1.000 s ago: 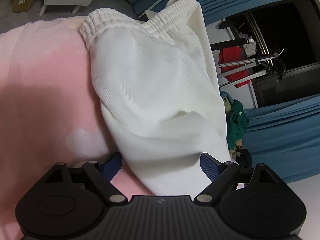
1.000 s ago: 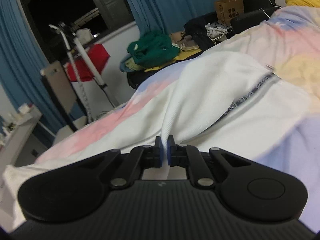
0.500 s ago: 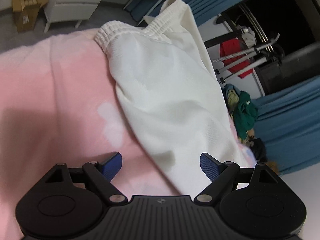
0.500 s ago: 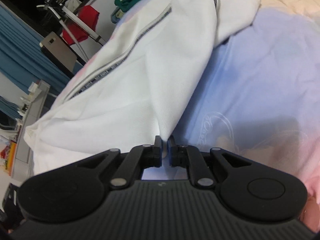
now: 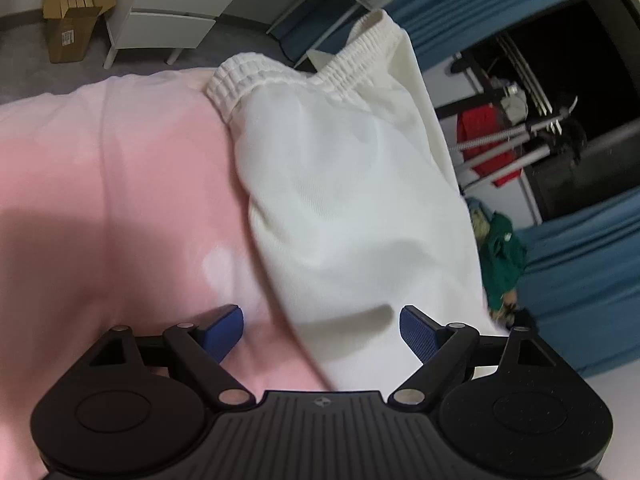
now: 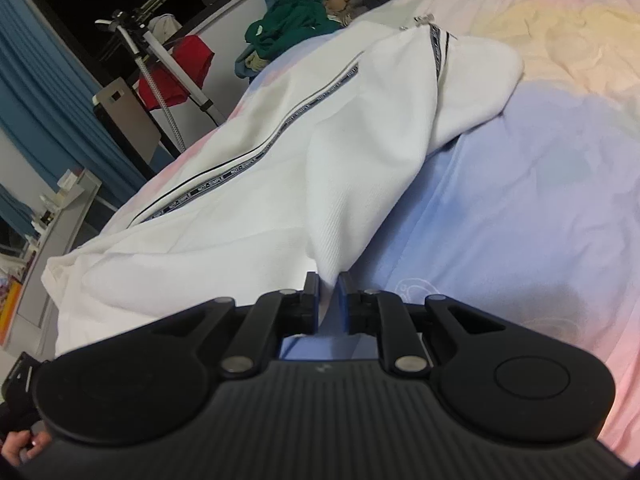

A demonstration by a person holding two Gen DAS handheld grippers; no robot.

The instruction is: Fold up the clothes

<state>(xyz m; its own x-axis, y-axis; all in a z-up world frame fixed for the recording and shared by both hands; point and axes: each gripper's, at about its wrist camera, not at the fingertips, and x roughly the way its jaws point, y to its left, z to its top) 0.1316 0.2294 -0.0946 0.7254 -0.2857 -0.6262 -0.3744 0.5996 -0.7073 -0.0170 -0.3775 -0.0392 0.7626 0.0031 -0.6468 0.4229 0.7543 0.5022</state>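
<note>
White trousers [image 5: 344,184] with an elastic waistband [image 5: 256,76] lie on a pink bedspread [image 5: 100,184], waistband at the far edge. My left gripper [image 5: 322,330] hovers open over the near part of the fabric, its blue pads wide apart and holding nothing. In the right wrist view the same white trousers [image 6: 280,168] show a dark lettered side stripe [image 6: 256,156] and stretch away across the bed. My right gripper [image 6: 329,294] is shut on a pinched fold of the white cloth, which rises from between its pads.
Beyond the bed stand a white drawer unit [image 5: 176,20] and a cardboard box [image 5: 72,20]. A drying rack with a red garment [image 6: 176,68], a green clothes pile [image 6: 296,28] and blue curtains [image 5: 592,264] line the window side. The bedspread turns blue and yellow [image 6: 520,200] on the right.
The right gripper, still pinching the cloth, has pulled back and tilted, so more of the trouser leg now shows laid over itself. The left gripper drifted slightly, staying open over the fabric.
</note>
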